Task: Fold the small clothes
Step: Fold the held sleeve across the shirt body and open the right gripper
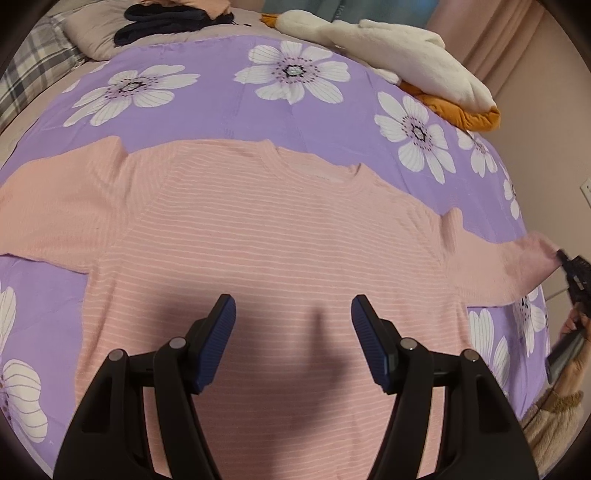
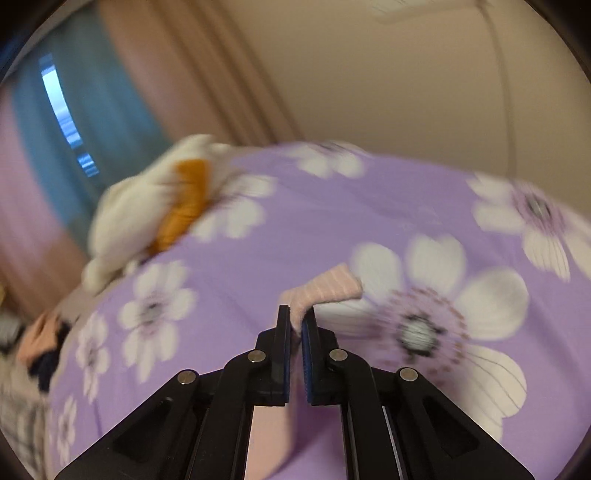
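Note:
A pink striped long-sleeved top (image 1: pixel 266 236) lies flat, neck away from me, on a purple flowered bedspread (image 1: pixel 221 103). My left gripper (image 1: pixel 293 306) is open and empty, hovering over the top's lower body. My right gripper (image 2: pixel 297 314) is shut on the cuff (image 2: pixel 325 288) of the top's right sleeve, lifted over the bedspread (image 2: pixel 258 236). In the left wrist view the right gripper (image 1: pixel 572 269) shows at the far right edge, holding the sleeve end (image 1: pixel 532 258) stretched out.
A white and orange plush goose (image 1: pixel 406 55) lies at the bed's far right; it also shows in the right wrist view (image 2: pixel 147 214). A dark garment (image 1: pixel 170 22) and pillows (image 1: pixel 33 66) are at the head. Curtains (image 2: pixel 92 110) and a wall lie beyond.

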Demonstrator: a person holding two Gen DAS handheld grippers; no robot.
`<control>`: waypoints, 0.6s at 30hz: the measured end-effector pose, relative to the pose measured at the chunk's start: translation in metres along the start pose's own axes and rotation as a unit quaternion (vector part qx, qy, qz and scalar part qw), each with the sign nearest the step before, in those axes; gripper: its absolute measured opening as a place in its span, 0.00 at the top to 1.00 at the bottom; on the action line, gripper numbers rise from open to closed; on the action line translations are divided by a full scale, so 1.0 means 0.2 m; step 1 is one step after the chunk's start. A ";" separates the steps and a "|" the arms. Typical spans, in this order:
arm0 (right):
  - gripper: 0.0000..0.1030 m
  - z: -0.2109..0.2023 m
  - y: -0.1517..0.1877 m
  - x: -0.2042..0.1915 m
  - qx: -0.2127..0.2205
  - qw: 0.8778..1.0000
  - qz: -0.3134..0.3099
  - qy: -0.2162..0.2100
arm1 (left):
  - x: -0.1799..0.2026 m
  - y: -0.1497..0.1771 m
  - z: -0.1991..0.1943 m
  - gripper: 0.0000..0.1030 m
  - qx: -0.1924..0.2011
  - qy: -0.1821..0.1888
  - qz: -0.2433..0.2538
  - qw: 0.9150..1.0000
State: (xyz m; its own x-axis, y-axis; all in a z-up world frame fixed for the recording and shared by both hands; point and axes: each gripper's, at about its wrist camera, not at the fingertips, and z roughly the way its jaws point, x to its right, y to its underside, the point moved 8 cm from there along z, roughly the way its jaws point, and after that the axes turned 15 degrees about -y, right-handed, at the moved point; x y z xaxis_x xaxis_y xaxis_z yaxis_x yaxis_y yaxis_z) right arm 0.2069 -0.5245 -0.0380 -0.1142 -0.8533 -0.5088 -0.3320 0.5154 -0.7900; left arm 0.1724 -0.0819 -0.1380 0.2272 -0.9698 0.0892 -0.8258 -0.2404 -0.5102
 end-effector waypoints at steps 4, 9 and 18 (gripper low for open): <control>0.94 -0.02 0.04 -0.35 -0.010 0.995 -0.083 -0.061 | -0.04 0.00 -0.02 0.37 0.003 -0.005 -0.012 1.000; 0.94 0.00 0.18 -0.69 -0.052 0.979 -0.129 -0.148 | -0.10 0.00 -0.07 0.37 0.018 -0.009 -0.034 0.999; 0.93 0.13 0.61 -1.06 -0.157 0.945 -0.196 -0.209 | -0.22 0.04 -0.11 0.37 0.013 -0.013 -0.067 0.998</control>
State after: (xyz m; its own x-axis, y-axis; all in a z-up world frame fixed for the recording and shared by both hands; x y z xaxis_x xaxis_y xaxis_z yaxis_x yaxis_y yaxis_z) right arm 0.2157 -0.2785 -0.0360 0.4324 -0.8348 -0.3406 -0.5408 0.0621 -0.8388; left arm 0.1438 -0.0414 -0.1283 0.3480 -0.9276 0.1359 -0.7733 -0.3660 -0.5178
